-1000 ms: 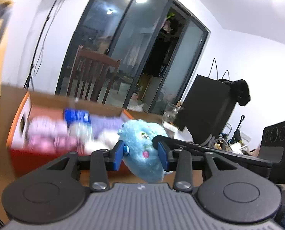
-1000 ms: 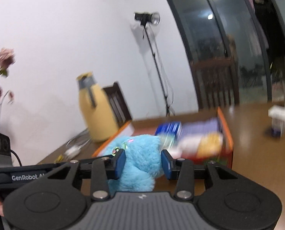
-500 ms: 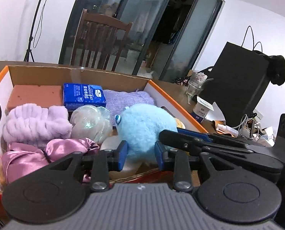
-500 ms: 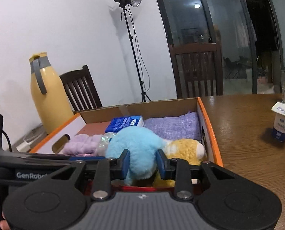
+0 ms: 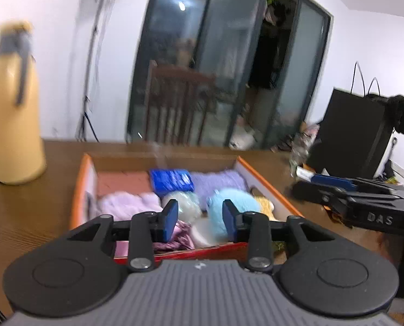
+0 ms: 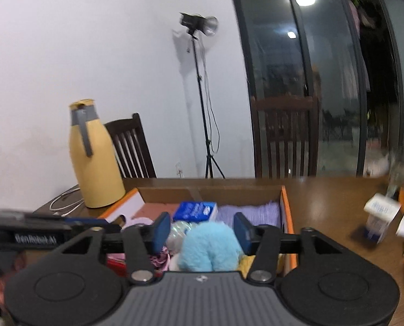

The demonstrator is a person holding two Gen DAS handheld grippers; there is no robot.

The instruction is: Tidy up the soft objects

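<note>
A blue plush toy (image 5: 233, 207) lies in the orange-rimmed cardboard box (image 5: 267, 183), among a blue tissue pack (image 5: 172, 180), a purple cloth (image 5: 215, 183), a fluffy pink piece (image 5: 128, 202) and a yellow plush (image 5: 264, 203). My left gripper (image 5: 200, 218) hangs over the box's near wall, its jaws opening with nothing pressed between them. In the right wrist view the blue plush toy (image 6: 210, 244) sits just beyond my right gripper (image 6: 202, 231). Its jaws are opening and the pads stand off the fur. Each gripper shows in the other's view: the right gripper (image 5: 351, 198) and the left gripper (image 6: 39, 233).
A yellow thermos jug (image 5: 11, 108) stands on the wooden table (image 5: 25, 212) left of the box. A black bag (image 5: 351, 135) and clutter sit at the right. A small carton (image 6: 378, 217) lies right of the box. Chairs and a light stand (image 6: 202, 95) are behind the table.
Both grippers carried the blue plush from the air into the box, then let go of it and drew back and up. The plush now rests in the box.
</note>
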